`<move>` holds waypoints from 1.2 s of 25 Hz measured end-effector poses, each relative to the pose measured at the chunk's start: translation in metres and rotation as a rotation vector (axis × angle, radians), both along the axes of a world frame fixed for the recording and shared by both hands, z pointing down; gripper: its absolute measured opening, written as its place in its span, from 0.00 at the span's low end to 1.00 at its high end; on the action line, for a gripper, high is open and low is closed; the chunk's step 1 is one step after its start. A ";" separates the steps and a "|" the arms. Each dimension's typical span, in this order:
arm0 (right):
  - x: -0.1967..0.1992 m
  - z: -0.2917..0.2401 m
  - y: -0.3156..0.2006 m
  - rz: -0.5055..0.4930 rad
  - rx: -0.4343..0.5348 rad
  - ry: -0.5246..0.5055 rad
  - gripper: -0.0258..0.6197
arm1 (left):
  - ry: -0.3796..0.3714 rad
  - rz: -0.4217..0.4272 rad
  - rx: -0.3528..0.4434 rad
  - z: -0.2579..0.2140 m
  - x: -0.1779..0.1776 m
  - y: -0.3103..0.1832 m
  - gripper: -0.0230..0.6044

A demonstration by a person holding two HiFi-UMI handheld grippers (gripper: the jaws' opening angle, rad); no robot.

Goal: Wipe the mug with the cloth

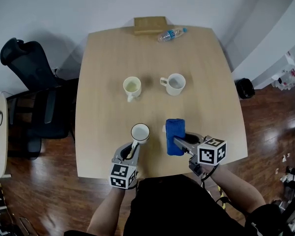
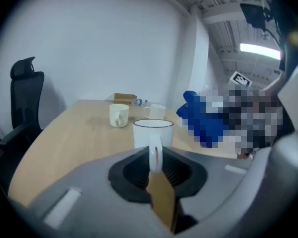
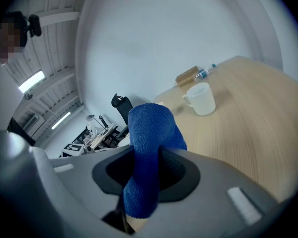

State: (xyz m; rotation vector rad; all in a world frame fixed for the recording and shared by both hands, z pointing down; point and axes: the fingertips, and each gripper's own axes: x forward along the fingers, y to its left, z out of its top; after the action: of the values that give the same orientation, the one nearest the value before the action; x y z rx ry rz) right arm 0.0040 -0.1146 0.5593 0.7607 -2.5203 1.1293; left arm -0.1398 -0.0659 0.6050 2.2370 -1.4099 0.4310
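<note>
A white mug (image 1: 140,132) with a dark rim stands upright near the table's front edge, and I cannot tell whether it rests on the table or hangs just above it. My left gripper (image 1: 134,146) is shut on its handle (image 2: 155,155), which runs straight between the jaws in the left gripper view. The mug body (image 2: 153,132) rises just beyond the left gripper (image 2: 155,165). A blue cloth (image 1: 175,135) lies bunched to the mug's right, with my right gripper (image 1: 179,141) shut on it. In the right gripper view the cloth (image 3: 149,148) stands up out of the right gripper (image 3: 146,167).
A pale yellow mug (image 1: 132,87) and a white mug (image 1: 175,84) stand mid-table (image 1: 113,58). A plastic bottle (image 1: 171,34) and a brown box (image 1: 150,25) lie at the far edge. A black office chair (image 1: 34,92) stands left of the table.
</note>
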 end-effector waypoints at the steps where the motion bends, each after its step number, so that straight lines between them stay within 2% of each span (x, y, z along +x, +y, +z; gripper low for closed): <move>1: -0.003 -0.011 -0.002 -0.016 0.055 0.004 0.22 | 0.039 0.006 0.006 -0.014 0.003 -0.003 0.13; 4: -0.020 -0.062 0.005 -0.133 0.279 -0.003 0.22 | 0.134 0.005 0.024 -0.058 0.009 -0.014 0.13; 7: -0.052 -0.115 0.038 -0.364 0.466 -0.056 0.21 | 0.205 0.032 0.067 -0.104 0.019 -0.026 0.13; 10: -0.078 -0.140 0.073 -0.574 0.520 -0.090 0.21 | 0.240 0.102 0.135 -0.145 0.032 -0.029 0.13; 12: -0.081 -0.149 0.080 -0.633 0.523 -0.115 0.21 | 0.241 0.149 0.163 -0.167 0.042 -0.027 0.13; 14: -0.069 -0.154 0.071 -0.616 0.547 -0.111 0.21 | 0.242 0.185 0.172 -0.184 0.049 -0.022 0.13; 22: -0.016 -0.194 0.031 -0.384 0.654 -0.099 0.21 | 0.320 0.297 0.242 -0.228 0.053 0.009 0.13; 26: -0.004 -0.228 0.022 -0.352 0.655 -0.206 0.21 | 0.406 0.458 0.275 -0.264 0.059 0.031 0.13; 30: 0.003 -0.256 0.017 -0.420 0.588 -0.387 0.21 | 0.508 0.670 0.302 -0.303 0.068 0.060 0.13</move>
State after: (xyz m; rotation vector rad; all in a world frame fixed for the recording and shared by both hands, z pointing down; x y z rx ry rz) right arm 0.0071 -0.0978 0.3037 0.0942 -3.1785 0.4185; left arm -0.0719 -0.0062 0.3021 2.7691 -0.4719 -0.1689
